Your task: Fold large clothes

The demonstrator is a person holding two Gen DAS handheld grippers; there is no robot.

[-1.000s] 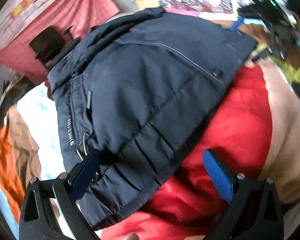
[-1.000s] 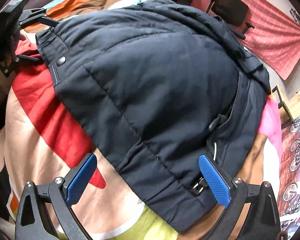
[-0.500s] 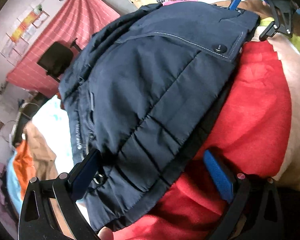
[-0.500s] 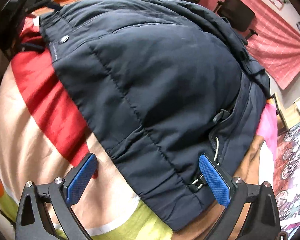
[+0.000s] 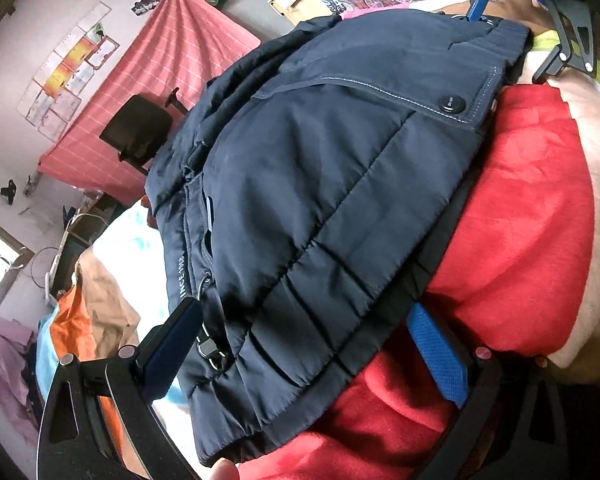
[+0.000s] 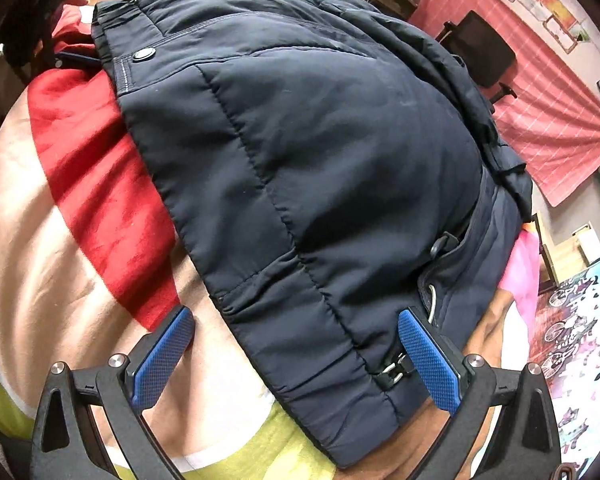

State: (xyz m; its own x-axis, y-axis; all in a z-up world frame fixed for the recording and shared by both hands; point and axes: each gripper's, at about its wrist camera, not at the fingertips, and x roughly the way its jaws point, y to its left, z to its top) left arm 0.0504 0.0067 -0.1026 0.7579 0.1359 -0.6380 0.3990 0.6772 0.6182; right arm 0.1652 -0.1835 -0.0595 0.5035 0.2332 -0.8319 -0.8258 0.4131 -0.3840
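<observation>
Jacket: navy, quilted, folded into a thick bundle on the blanket covering the bed; snap button and buckle strap showing. Its hem corners sit between the spread fingers of my left claw and my right claw, both open, nothing pinched. Bare blanket lies free beside the hem. Since a second ago, both claws have edged closer to the hem.

A bed covered by a patchwork blanket of red, beige, lime, orange and pale blue carries 1 folded navy jacket. The jacket lies directly on the blanket, its hem over the red patch, with the lime patch just beside its corner.
</observation>
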